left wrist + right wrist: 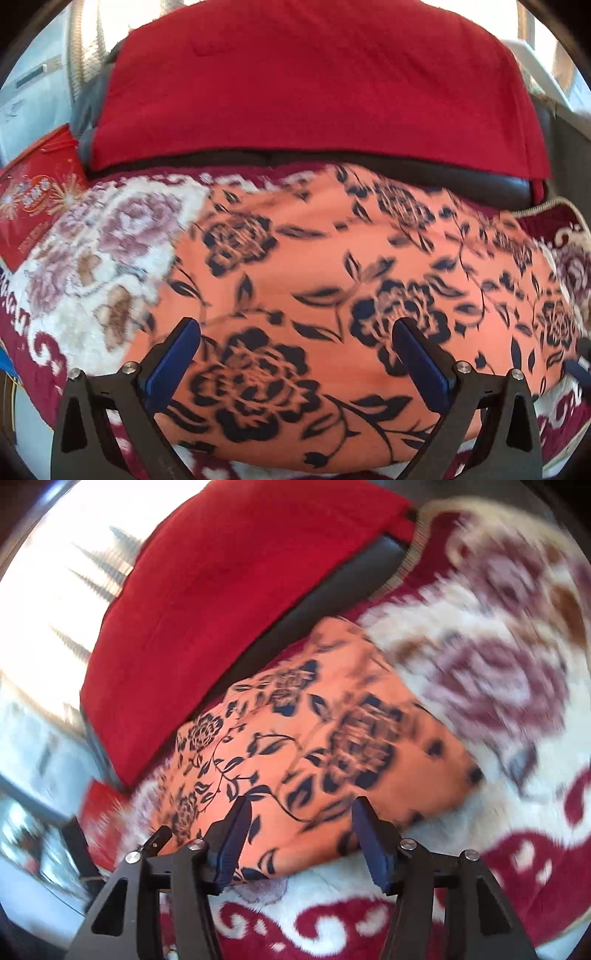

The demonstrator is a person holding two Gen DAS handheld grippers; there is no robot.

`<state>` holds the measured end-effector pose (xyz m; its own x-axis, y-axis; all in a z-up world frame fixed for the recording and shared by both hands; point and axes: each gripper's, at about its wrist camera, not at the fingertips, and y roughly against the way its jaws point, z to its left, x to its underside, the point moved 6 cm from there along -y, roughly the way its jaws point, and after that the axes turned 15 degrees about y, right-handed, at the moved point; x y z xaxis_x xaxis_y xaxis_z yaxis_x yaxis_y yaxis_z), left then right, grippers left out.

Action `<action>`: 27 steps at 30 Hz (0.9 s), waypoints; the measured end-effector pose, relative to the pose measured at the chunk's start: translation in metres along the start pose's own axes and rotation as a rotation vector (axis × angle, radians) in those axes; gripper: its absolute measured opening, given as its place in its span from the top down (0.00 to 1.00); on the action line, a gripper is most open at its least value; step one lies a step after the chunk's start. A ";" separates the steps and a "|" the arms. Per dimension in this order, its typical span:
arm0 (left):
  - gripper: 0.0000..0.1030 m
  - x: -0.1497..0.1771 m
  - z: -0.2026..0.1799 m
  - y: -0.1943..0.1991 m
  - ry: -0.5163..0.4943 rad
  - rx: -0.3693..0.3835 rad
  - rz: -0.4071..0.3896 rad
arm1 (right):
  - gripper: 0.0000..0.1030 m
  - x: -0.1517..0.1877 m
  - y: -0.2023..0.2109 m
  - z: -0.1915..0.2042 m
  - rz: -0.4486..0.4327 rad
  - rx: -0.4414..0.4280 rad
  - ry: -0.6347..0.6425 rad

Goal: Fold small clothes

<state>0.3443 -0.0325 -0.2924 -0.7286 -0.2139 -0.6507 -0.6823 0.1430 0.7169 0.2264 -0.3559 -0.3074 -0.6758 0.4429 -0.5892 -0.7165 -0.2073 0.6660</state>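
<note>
A: Starting at the left; the left gripper (pixel 295 332) hangs over the orange floral garment (pixel 332 295), jaws spread wide, nothing between the pads.

B: And over on the right, the right gripper (pixel 299 812) stands parted too, above the garment's near edge; empty as well.

A: So where's the cloth sitting?

B: Flat on the plush red-and-cream blanket (pixel 92 258), just near of the red cushion (pixel 295 92); a red box (pixel 33 195) lies at far left.

A: Best play, I'd judge: pinch one layer at matching corners, lift together, keep edges aligned; don't snag the blanket pile.

B: It looks thin and soft; orange with dark blue roses and leaves, already lying roughly rectangular, a crease running across it.
</note>
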 end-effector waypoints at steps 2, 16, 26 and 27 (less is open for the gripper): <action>0.00 -0.005 0.005 0.001 -0.003 -0.023 -0.016 | 0.41 0.004 0.001 -0.012 0.009 -0.038 -0.073; 0.00 -0.004 0.039 -0.033 0.007 -0.096 0.110 | 0.37 0.023 -0.011 -0.052 0.004 -0.106 -0.360; 0.00 -0.027 0.071 -0.028 0.089 -0.094 0.081 | 0.61 -0.012 -0.039 -0.059 -0.098 -0.091 -0.399; 0.00 -0.030 0.081 -0.028 0.113 -0.108 0.075 | 0.74 -0.014 -0.042 -0.058 -0.089 -0.077 -0.392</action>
<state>0.3802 0.0486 -0.3132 -0.7615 -0.3147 -0.5666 -0.6116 0.0591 0.7890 0.2558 -0.4038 -0.3540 -0.5037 0.7582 -0.4140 -0.7905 -0.2112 0.5749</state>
